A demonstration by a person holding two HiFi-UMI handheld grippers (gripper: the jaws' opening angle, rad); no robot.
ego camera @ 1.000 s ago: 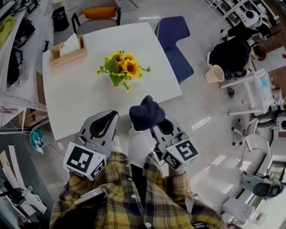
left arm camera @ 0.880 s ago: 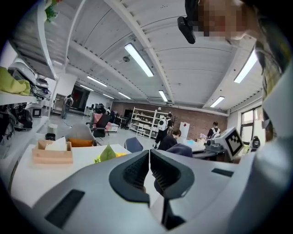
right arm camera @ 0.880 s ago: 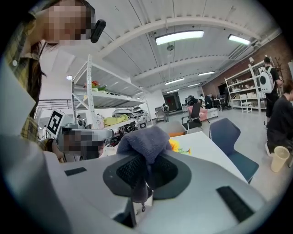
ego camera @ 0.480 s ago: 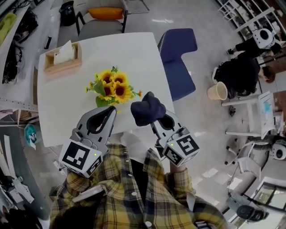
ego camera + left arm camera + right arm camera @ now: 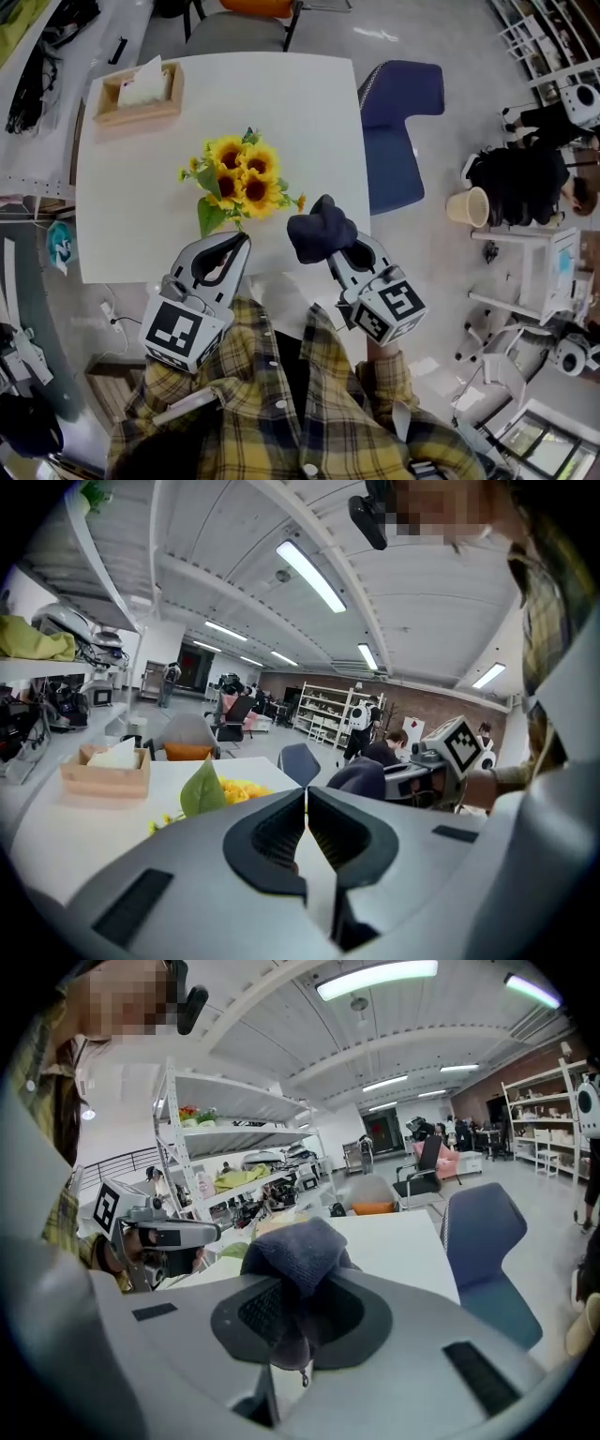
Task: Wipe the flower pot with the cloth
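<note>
One white square table [image 5: 300, 103] fills the upper part of the head view, with one blue chair [image 5: 403, 103] pulled up at its right edge. Near the table's front edge stands one bunch of sunflowers [image 5: 239, 178]. The flower pot itself is hidden under the blooms and one big leaf [image 5: 212, 216], so its place can only be judged as directly below them, standing upright. Two claws reach in from the person's side. The left claw [image 5: 244, 239] is closed with nothing between its jaws, the tips meeting in the left gripper view, and it sits just beside the leaf, below the flowers in the head view. The right claw [image 5: 292, 1283] is clamped on one dark blue cloth [image 5: 321, 234], which bulges up out of the jaws in a bunched wad. One wooden tissue box [image 5: 141, 94] rests at the far left corner, well apart from everything else. The relation that matters: from the cloth, the pot lies forward and to the left, up and left in the head view, near but not touching. The empty left claw looks the nearer of the two to the pot, well placed to steady it, while the cloth-bearing right claw would have to swing leftward and dip under the blooms to reach the pot's wall.
</note>
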